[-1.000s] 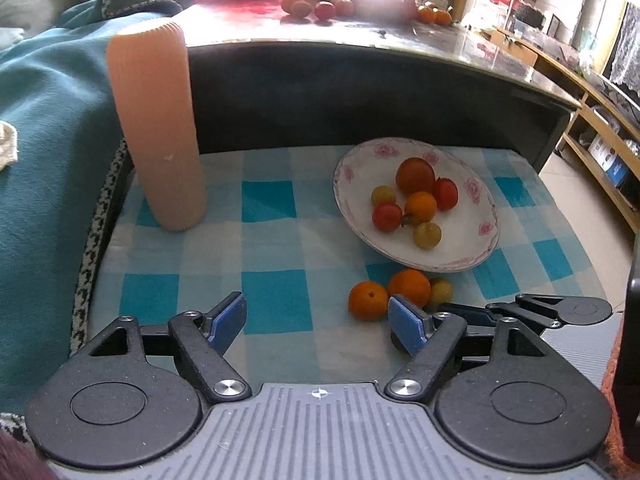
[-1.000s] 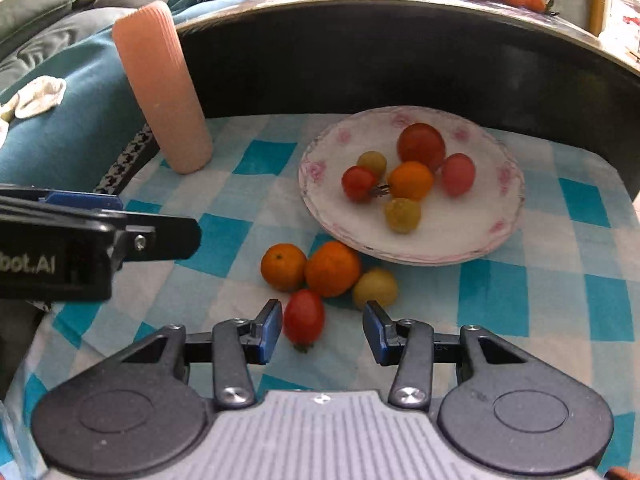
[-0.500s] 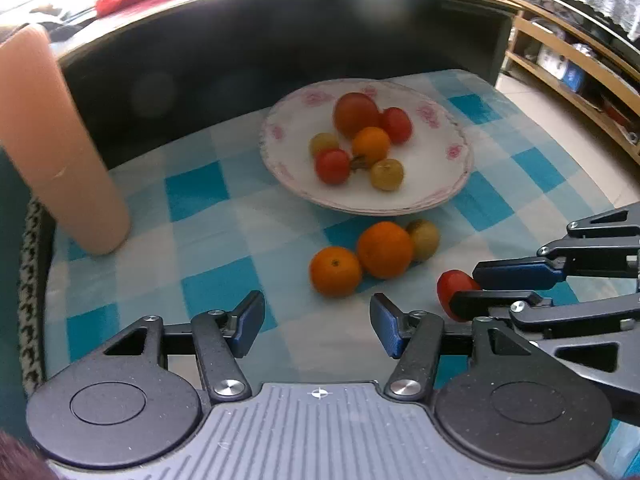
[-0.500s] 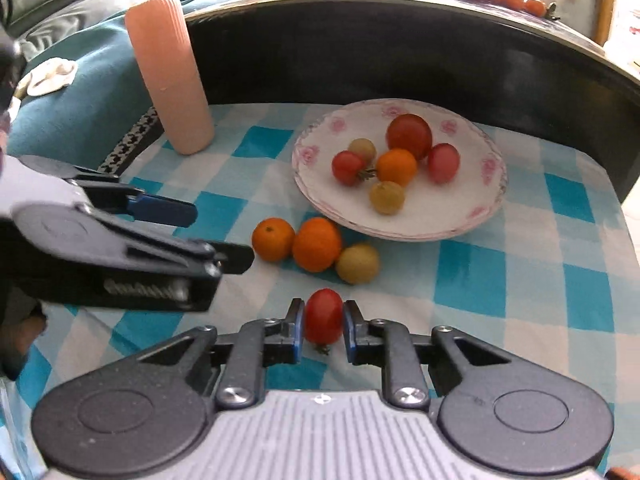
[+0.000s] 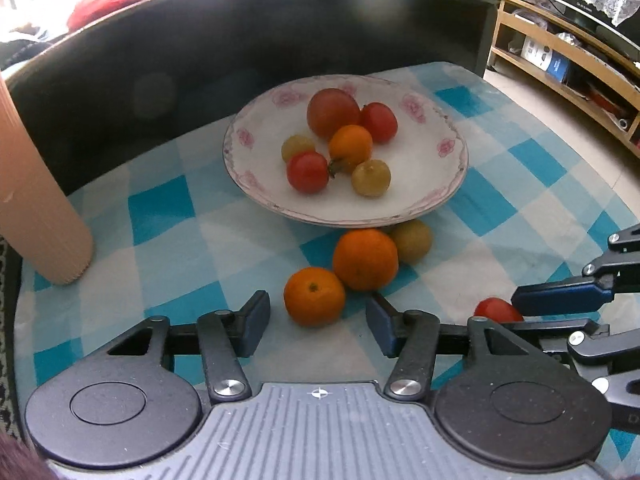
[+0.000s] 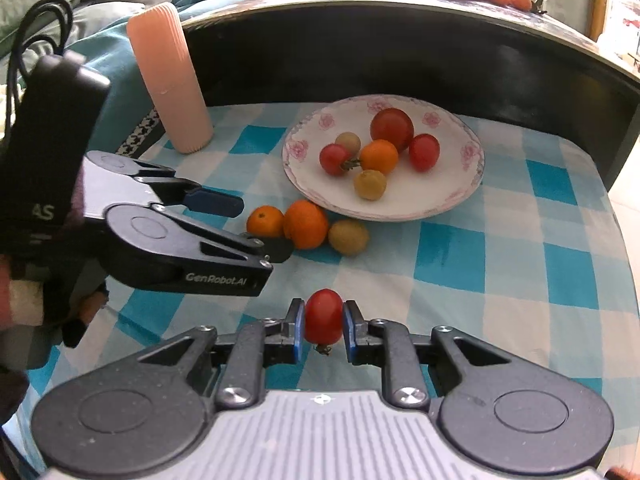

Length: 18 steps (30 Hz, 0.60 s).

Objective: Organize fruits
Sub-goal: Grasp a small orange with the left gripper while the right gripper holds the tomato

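Observation:
A white floral plate (image 5: 256, 172) (image 6: 452, 200) holds several tomatoes and small fruits on the blue checked cloth. In front of it lie a small orange (image 5: 314, 296) (image 6: 265, 221), a bigger orange (image 5: 365, 259) (image 6: 306, 224) and a yellow-green fruit (image 5: 412, 240) (image 6: 349, 237). My left gripper (image 5: 316, 320) (image 6: 248, 224) is open, its jaws either side of the small orange. My right gripper (image 6: 324, 326) is shut on a red tomato (image 6: 324, 315) (image 5: 496, 311), held just above the cloth, nearer than the loose fruits.
A tall pink ribbed cylinder (image 5: 36, 208) (image 6: 170, 80) stands at the cloth's far left. A dark curved table edge (image 6: 400, 52) rises behind the plate, with more fruit on top. A teal blanket (image 6: 108, 52) lies to the left. Wooden shelves (image 5: 568, 60) stand to the right.
My right gripper closed on the red tomato and lifted it slightly. My left gripper swung toward the loose oranges and moved closer, now straddling the small orange.

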Available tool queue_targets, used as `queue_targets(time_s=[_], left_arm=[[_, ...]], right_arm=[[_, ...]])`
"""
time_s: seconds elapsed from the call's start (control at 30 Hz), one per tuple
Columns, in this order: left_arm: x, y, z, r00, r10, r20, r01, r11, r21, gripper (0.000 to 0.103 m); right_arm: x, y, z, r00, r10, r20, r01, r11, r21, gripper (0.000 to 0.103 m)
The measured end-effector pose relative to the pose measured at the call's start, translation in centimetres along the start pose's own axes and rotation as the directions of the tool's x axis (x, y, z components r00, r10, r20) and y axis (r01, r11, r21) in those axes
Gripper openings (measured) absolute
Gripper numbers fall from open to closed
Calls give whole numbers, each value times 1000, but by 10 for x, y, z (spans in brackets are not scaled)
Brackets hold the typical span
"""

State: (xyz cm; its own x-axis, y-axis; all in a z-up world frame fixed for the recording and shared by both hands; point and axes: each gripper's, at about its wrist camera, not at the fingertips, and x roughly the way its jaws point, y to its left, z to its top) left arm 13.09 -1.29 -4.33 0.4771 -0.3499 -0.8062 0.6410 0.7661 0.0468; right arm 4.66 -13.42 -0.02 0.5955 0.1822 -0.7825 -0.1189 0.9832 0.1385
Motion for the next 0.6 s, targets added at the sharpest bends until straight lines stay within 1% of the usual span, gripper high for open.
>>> queue_targets(time_s=[0.07, 0.1, 0.13, 0.2, 0.27, 0.33, 0.4, 0.53, 0.6], left_arm=[[0, 2, 0, 1000, -15, 0, 15, 1000, -24, 59], [0, 2, 0, 1000, -11, 0, 11, 1000, -26, 56], [-1, 0, 0, 1000, -7, 3, 7, 1000, -22, 49], [-2, -5, 1, 1000, 12, 1, -12, 1000, -13, 48], [-3, -8, 1, 1000, 29, 1, -29, 1000, -3, 44], [-5, -7, -1, 999, 33, -2, -34, 999, -14, 40], [-8, -6, -3, 1000, 19, -7, -19, 999, -31, 40], [-16, -13, -7, 999, 30, -9, -31, 999, -25, 40], [-22, -15, -10, 1000, 25, -15, -25, 999, -39, 40]], right_arm=[[2, -3, -3, 1000, -4, -10, 4, 1000, 0, 36], [3, -4, -5, 1000, -6, -14, 6, 1000, 0, 36], [2, -6, -7, 1000, -3, -14, 3, 1000, 2, 36], [1, -8, -8, 1000, -2, -12, 2, 1000, 7, 36], [-1, -9, -8, 1000, -15, -7, 15, 1000, 6, 36], [-4, -10, -9, 1000, -18, -3, 18, 1000, 5, 36], [-7, -11, -11, 1000, -21, 0, 21, 1000, 3, 36], [-10, -15, -16, 999, -34, -5, 34, 999, 8, 36], [-14, -16, -17, 999, -38, -4, 38, 999, 9, 36]])
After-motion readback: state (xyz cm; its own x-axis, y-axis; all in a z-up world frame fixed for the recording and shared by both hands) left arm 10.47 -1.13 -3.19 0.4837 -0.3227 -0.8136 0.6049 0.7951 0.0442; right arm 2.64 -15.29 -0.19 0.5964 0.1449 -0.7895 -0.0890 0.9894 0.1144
